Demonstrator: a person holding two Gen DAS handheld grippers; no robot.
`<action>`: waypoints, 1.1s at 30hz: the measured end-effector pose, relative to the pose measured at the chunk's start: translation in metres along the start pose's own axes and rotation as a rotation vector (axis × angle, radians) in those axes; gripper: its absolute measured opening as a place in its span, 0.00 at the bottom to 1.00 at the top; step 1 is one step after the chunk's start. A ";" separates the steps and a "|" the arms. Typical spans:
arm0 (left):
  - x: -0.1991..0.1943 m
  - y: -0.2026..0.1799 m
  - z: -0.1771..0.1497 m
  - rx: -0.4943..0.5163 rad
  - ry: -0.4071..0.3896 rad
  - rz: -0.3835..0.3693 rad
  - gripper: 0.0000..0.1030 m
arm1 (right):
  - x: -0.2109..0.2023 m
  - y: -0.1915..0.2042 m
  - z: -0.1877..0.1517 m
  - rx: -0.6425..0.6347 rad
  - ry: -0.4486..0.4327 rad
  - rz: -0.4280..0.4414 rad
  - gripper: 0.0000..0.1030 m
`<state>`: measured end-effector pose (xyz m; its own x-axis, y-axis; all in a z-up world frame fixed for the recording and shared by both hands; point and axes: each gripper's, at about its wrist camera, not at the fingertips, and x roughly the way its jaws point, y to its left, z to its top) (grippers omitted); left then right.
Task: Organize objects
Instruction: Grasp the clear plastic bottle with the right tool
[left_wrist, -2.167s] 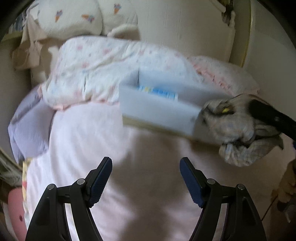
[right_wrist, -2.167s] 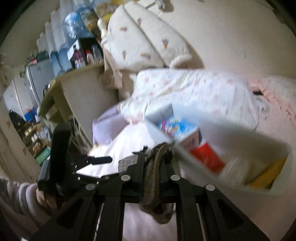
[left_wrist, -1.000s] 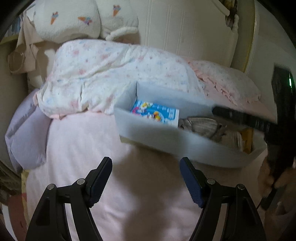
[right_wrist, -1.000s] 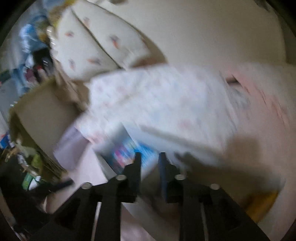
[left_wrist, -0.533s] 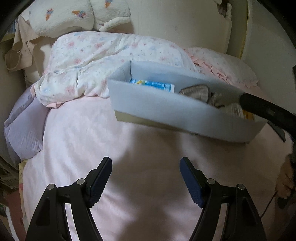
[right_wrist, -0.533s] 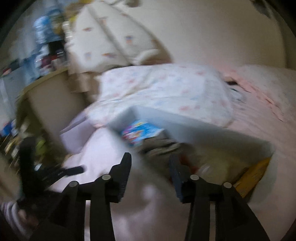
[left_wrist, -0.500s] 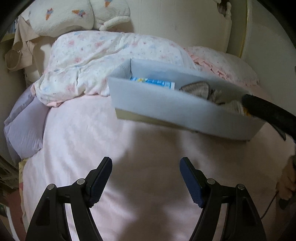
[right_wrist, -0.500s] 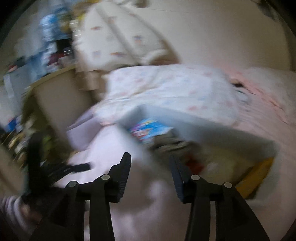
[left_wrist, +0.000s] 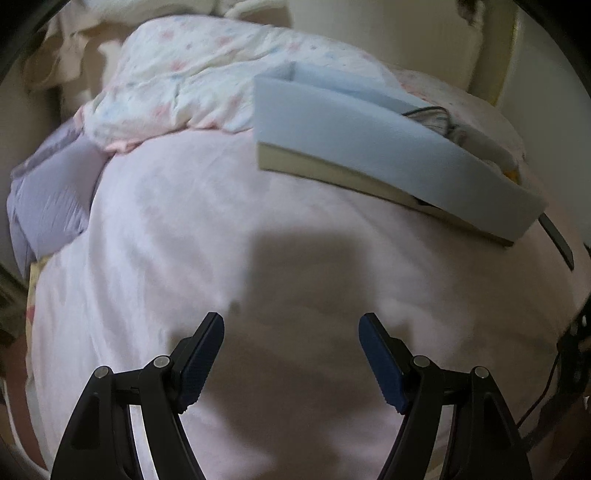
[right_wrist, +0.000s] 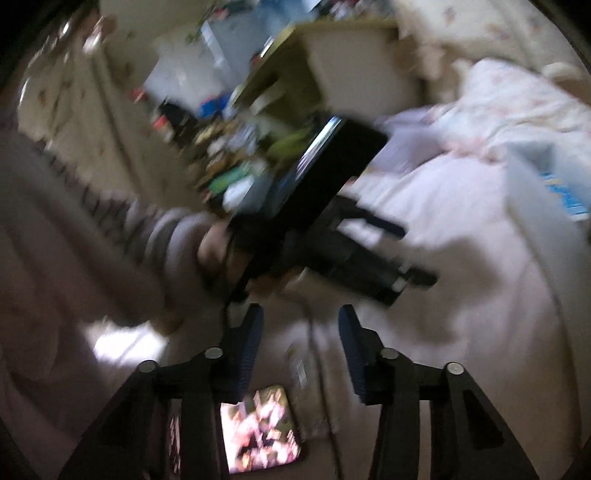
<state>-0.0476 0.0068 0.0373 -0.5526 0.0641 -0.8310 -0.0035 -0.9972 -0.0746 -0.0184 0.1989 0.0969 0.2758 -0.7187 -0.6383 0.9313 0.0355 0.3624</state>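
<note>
A pale pink blanket-covered bed (left_wrist: 229, 221) fills the room's middle, with one floral white quilt (left_wrist: 192, 81) bunched at its head edge and one lilac pillow (left_wrist: 48, 192) at its left edge. One long pale blue storage box (left_wrist: 369, 136) rests near the bed's far right corner. The left gripper (left_wrist: 290, 347) hovers with fingers spread, empty. The right gripper (right_wrist: 299, 332) is closing on nothing, in a blurred view of a cluttered cream desk (right_wrist: 332, 66).

The bed (left_wrist: 207, 236), covered with a pink sheet, carries a long grey box (left_wrist: 369, 133) near the far right, with a flowered quilt (left_wrist: 192, 81) just behind the box and a lilac pillow (left_wrist: 51, 192) far to its left.
</note>
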 end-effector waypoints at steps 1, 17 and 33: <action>0.000 0.004 0.000 -0.015 0.000 0.002 0.71 | 0.003 0.001 -0.001 -0.009 0.030 0.010 0.40; 0.009 0.021 0.003 -0.084 0.016 0.002 0.71 | 0.045 0.001 -0.013 -0.079 0.331 -0.020 0.39; 0.010 0.004 0.001 0.055 0.010 0.082 0.71 | 0.051 -0.016 -0.005 0.050 0.337 -0.244 0.35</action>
<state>-0.0535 0.0031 0.0291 -0.5444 -0.0176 -0.8386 -0.0045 -0.9997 0.0239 -0.0175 0.1653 0.0550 0.1189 -0.4343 -0.8929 0.9686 -0.1471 0.2006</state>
